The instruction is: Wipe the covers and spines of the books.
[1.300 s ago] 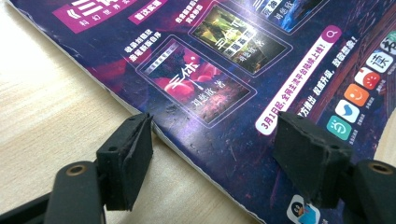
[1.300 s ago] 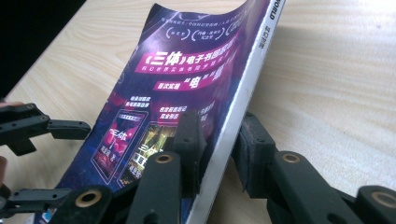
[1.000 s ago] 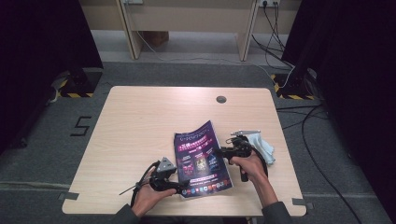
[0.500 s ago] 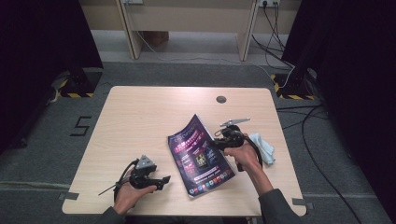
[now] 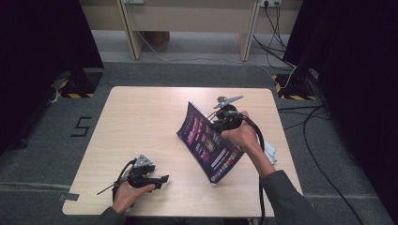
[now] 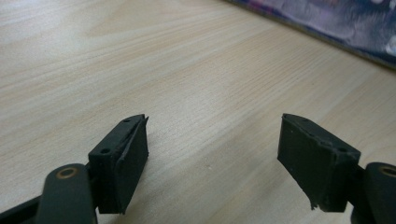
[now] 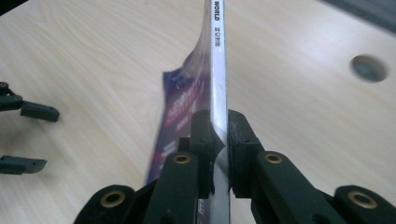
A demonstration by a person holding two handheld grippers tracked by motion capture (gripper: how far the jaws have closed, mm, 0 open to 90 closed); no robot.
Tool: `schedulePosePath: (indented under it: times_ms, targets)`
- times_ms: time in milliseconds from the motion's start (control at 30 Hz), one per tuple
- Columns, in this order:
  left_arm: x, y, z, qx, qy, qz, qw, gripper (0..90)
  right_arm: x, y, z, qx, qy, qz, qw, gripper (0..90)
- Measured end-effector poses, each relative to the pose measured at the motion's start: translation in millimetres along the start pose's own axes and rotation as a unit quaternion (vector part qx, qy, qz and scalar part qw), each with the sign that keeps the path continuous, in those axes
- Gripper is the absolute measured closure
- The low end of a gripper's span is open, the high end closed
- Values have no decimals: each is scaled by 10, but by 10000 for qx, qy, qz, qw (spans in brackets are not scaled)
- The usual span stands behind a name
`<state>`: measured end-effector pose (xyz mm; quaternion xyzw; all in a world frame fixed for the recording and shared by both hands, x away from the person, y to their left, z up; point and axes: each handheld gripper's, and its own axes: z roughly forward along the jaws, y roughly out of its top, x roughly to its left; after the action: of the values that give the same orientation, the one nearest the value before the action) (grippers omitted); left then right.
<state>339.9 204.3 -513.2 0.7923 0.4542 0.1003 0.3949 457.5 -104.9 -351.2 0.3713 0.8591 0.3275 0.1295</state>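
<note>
Here the right tongs [image 5: 220, 123] are clamped on the spine edge of a magazine [image 5: 206, 143], holding it tilted up on its lower edge above the counter [image 5: 141, 117], cover facing left in the high view. In the right gripper view the two black jaws press flat against the white spine [image 7: 219, 70], with the glossy purple cover [image 7: 180, 109] bowing away below. The left tongs [image 5: 159, 179] rest low near the counter's front edge, well apart from the magazine, jaws spread wide with nothing between them; their pads [image 6: 128, 154] look matte, ridged and slightly chipped at the tips. The step in hand seems to be lifting or turning the magazine over. The next move likely calls for a steady pinch while the book swings, since the thin, slick pages flex and could slide out or fan open; the left tongs may need to come in to steady the free edge. The counter is pale wood-grain laminate, smooth, with a round grommet hole [image 5: 222, 99] near its far edge.
</note>
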Motion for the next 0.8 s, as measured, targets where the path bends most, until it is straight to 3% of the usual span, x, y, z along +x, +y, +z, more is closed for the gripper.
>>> schedulePosePath:
  times_ms: [100, 167, 300, 400, 467, 600, 800]
  targets:
    - [-8, 7, 8, 4, -16, 11, 10000, 238, -2, 175, -165, -44, -241, -192, 9995, 832]
    - [-20, 2, 7, 3, -11, 21, 10000, 239, 8, 270, -231, 37, -530, -366, 9979, 832]
    - [-24, 5, 4, 16, -10, 39, 10000, 239, 62, 316, -161, 374, -878, -631, 9934, 832]
    - [-23, 2, -1, 13, -30, 47, 10000, 238, 137, 243, 15, 688, -708, -752, 9923, 832]
    - [-19, -1, -1, 31, 0, 31, 10000, 238, 203, 228, 59, 633, -473, -646, 9948, 832]
    - [-10, -2, -1, 28, -7, 16, 10000, 238, 424, 206, 207, 879, -166, -847, 9924, 832]
    - [-1, -9, -14, 34, -4, 4, 10000, 236, 539, 128, 401, 912, 156, -776, 9927, 832]
